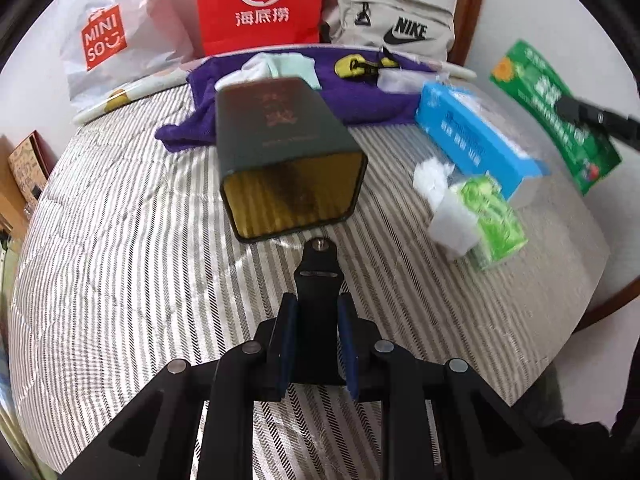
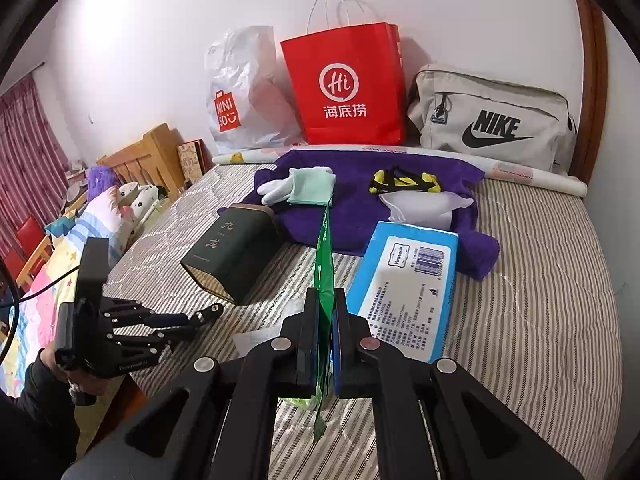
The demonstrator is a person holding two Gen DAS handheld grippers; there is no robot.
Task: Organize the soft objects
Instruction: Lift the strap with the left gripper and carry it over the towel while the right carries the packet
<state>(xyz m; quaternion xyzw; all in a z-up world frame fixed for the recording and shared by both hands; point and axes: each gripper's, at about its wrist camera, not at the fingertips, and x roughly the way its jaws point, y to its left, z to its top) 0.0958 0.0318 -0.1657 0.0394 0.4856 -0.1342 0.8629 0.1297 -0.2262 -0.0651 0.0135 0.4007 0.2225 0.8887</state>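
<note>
My right gripper [image 2: 326, 312] is shut on a flat green packet [image 2: 325, 256], held edge-on above the striped bed; the packet also shows in the left wrist view [image 1: 552, 112], gripped at far right. My left gripper [image 1: 316, 312] is shut on a black strip-shaped piece [image 1: 318, 280], low over the bed in front of a dark green tin [image 1: 288, 152] lying on its side. A blue tissue pack [image 1: 476, 136] and a small green tissue pack [image 1: 492, 220] lie to the right. A purple towel [image 2: 360, 208] carries white and mint cloths [image 2: 300, 186], a yellow-black item [image 2: 404, 182] and a white cloth [image 2: 424, 204].
A Miniso plastic bag [image 2: 244, 96], a red paper bag [image 2: 348, 88] and a grey Nike bag [image 2: 492, 120] stand against the wall at the bed's far edge. A wooden headboard [image 2: 148, 152] and pillows are at left.
</note>
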